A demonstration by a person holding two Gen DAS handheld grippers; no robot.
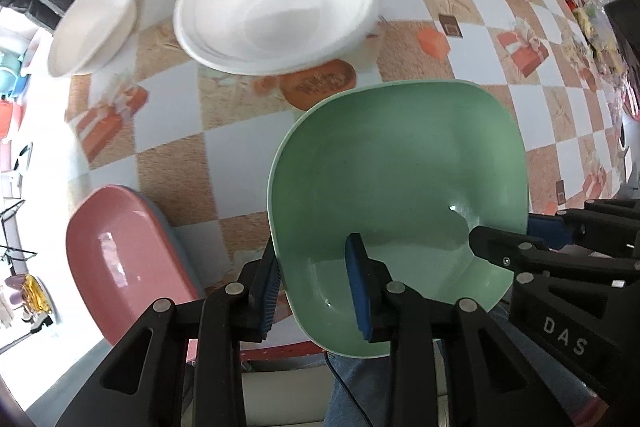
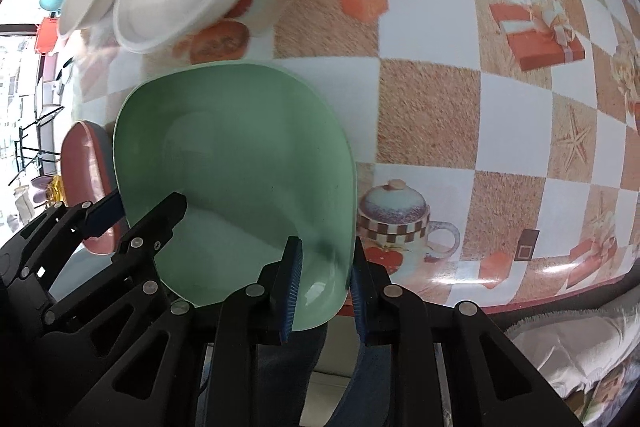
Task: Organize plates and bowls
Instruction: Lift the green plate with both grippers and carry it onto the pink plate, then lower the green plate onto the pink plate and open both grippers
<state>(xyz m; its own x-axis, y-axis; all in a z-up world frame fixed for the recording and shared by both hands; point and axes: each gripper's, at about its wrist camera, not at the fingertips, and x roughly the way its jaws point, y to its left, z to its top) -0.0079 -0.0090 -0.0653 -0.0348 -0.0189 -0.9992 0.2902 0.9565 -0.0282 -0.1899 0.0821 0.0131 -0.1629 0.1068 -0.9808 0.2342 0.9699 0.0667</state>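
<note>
Both tongs clamped on the green bowl: left tongs (image 1: 316,287) pinch its left rim, right tongs (image 2: 324,287) its right rim. Green bowl (image 1: 400,187) sits over the counter (image 2: 440,107) near edge. Pink plate (image 1: 120,251) just left, white bowls (image 1: 276,7) beyond; open counter right.

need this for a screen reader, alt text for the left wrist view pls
Both tongs, left and right, grip a green bowl by its rim above a checkered tablecloth. A pink dish lies left, white plates beyond.
</note>
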